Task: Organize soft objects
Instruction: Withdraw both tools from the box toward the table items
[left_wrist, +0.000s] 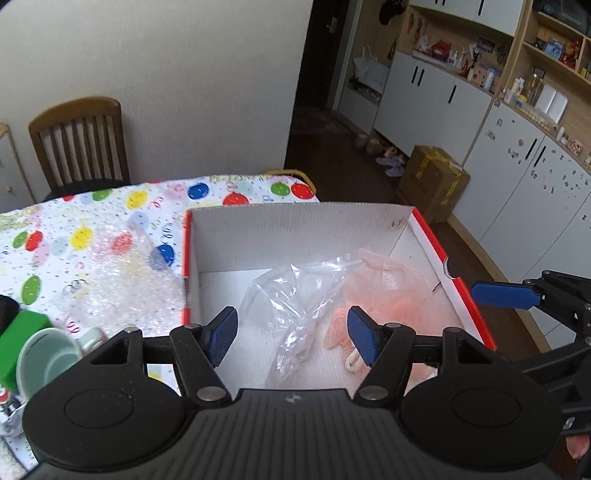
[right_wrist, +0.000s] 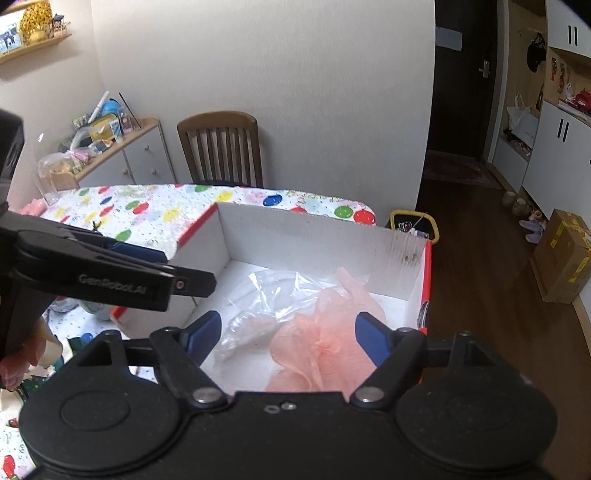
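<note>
A white cardboard box with red rims (left_wrist: 299, 229) (right_wrist: 314, 236) stands on the table. Inside lie a crumpled clear plastic bag (left_wrist: 295, 295) (right_wrist: 258, 295) and a pink mesh cloth (left_wrist: 391, 291) (right_wrist: 325, 332). My left gripper (left_wrist: 291, 334) is open and empty, hovering over the box's near side above the bag. My right gripper (right_wrist: 290, 338) is open and empty above the pink cloth. It shows at the right edge of the left wrist view (left_wrist: 506, 295). The left gripper shows at the left of the right wrist view (right_wrist: 162, 273).
A sheet of bubble wrap (left_wrist: 122, 280) lies on the balloon-print tablecloth (left_wrist: 110, 206) left of the box. A pale green mug (left_wrist: 51, 358) and a green block (left_wrist: 22, 332) sit at the near left. A wooden chair (right_wrist: 221, 147) stands behind the table.
</note>
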